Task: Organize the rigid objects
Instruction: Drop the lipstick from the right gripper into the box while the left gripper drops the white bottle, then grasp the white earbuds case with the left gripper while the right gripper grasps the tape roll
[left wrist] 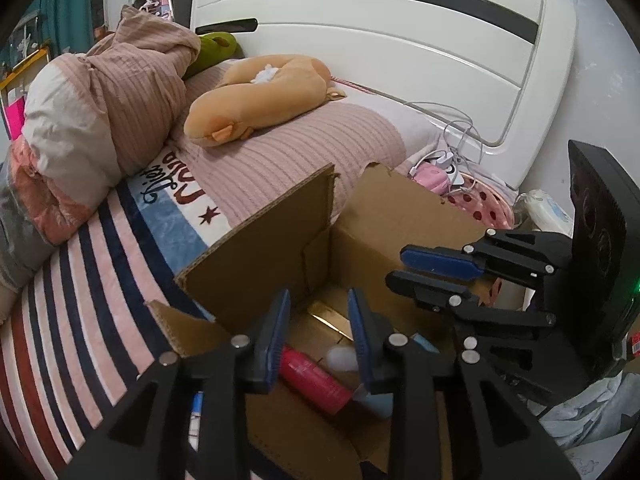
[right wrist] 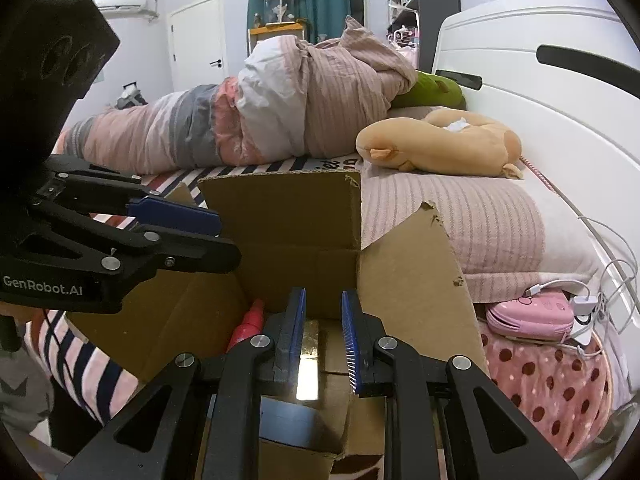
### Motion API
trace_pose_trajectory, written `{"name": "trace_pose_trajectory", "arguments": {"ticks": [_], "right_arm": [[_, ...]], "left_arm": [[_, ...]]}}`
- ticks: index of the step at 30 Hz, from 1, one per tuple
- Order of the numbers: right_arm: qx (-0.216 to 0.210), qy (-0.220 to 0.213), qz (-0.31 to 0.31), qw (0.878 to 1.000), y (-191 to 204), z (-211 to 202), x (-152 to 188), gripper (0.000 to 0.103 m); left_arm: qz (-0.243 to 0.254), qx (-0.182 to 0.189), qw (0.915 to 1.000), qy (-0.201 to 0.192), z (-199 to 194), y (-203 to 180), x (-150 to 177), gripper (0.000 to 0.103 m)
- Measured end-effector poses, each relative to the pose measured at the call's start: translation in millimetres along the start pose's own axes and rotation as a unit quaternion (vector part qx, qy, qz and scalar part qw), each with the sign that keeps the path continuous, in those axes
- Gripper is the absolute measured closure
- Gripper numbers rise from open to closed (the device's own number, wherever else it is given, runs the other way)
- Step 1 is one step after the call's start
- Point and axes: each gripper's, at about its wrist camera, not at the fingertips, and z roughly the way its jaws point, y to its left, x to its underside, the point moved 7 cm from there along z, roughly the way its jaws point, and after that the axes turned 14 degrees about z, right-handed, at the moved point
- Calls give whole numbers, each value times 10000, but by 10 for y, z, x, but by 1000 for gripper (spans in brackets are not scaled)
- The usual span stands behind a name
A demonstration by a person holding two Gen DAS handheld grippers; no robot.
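A bed covered by a striped blanket fills most of both views, with a white headboard at 12 o'clock in the left wrist view. A bundled pink-and-grey duvet is heaped on the bed, and a tan plush toy is seen lying on the pink pillow beside it.

An open cardboard box is set on the bed at the centre of both views, its flaps standing up. Inside it, a red bottle is seen lying on its side at 6 o'clock in the left wrist view, with a white cap-like object just beside it, too blurred to be identified. A shiny gold-coloured flat object is seen on the box floor.

The left claw is held above the box interior with its blue pads apart and nothing between them. The right claw is likewise held over the box, its pads apart and closed on nothing; the gold object lies below the gap.

A pink case with white charging cables is seen at 3 o'clock in the right wrist view, resting on a spotted cushion.
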Motion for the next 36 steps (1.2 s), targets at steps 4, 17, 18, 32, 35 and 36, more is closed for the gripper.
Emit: {"name": "trace_pose_trajectory", "arguments": {"ticks": [4,17,18,32,35,36], "right_arm": [[56,53,-63,10000,28,-3,3,89],[-276,-210,-433,9985,717,-416,-107,77],[-398,-246,-492,9977,839,-450,-112,77],[-1317,614,-1087,9834,2333,91,421,77],[-1129,884,-984,9848,2359,384,594,77],[-1020,956,-971,9854,2349,519,647,77]], "left_arm": [[-121,-7,9999,-104,-106,45,41,66],[-775,-525,9921,-836,-1041,484,566,49],[-860,-593,9908,-865,-1112,556,665,49],[-1908,-963,9746,-669,-1170,1359,2121,48],[-1973,-809,9750,-620,-1023,1402,2286,48],[-2010,-773,9747,-595,-958,1427,2334,48]]}}
